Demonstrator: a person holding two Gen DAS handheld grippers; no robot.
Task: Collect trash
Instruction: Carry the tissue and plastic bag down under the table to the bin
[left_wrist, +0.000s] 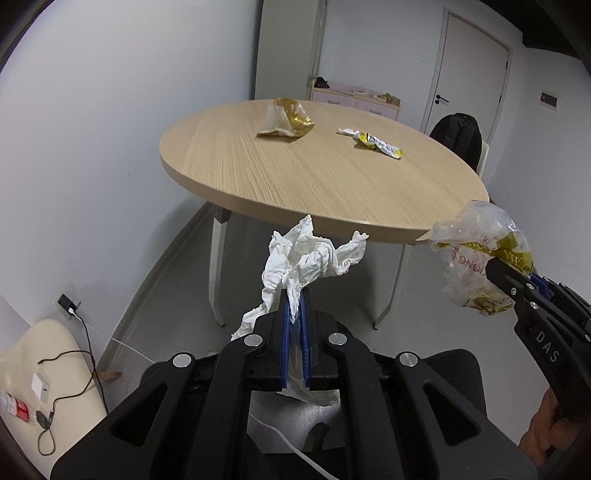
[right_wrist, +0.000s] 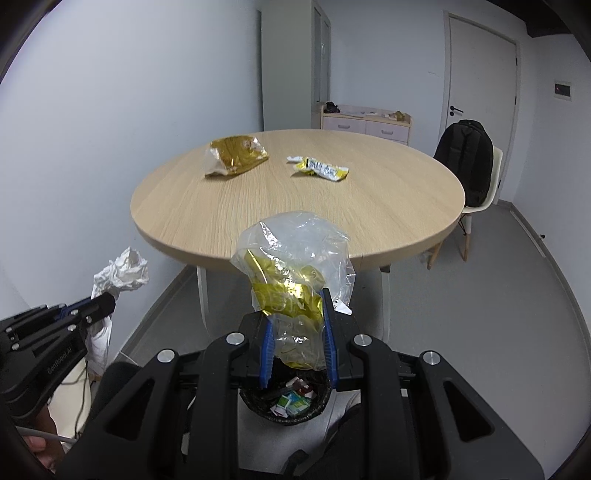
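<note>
My left gripper (left_wrist: 294, 291) is shut on a crumpled white tissue (left_wrist: 306, 258), held in the air in front of the round table's near edge. That tissue (right_wrist: 123, 273) and the left gripper (right_wrist: 107, 301) also show at the left of the right wrist view. My right gripper (right_wrist: 297, 306) is shut on a clear plastic bag with gold print (right_wrist: 295, 266), seen too in the left wrist view as bag (left_wrist: 476, 254) and gripper (left_wrist: 496, 267). Below the right gripper sits a black bin (right_wrist: 286, 400) holding several scraps. On the table lie a gold snack bag (right_wrist: 236, 155) and a yellow-white wrapper (right_wrist: 321, 169).
The round wooden table (right_wrist: 295, 206) stands on white legs. A chair with a black backpack (right_wrist: 467, 166) is at its far right. A low cabinet (right_wrist: 365, 123) and a door (right_wrist: 480, 77) are behind. A cream object with cables (left_wrist: 55, 373) lies on the left. A black seat (left_wrist: 454, 369) is near.
</note>
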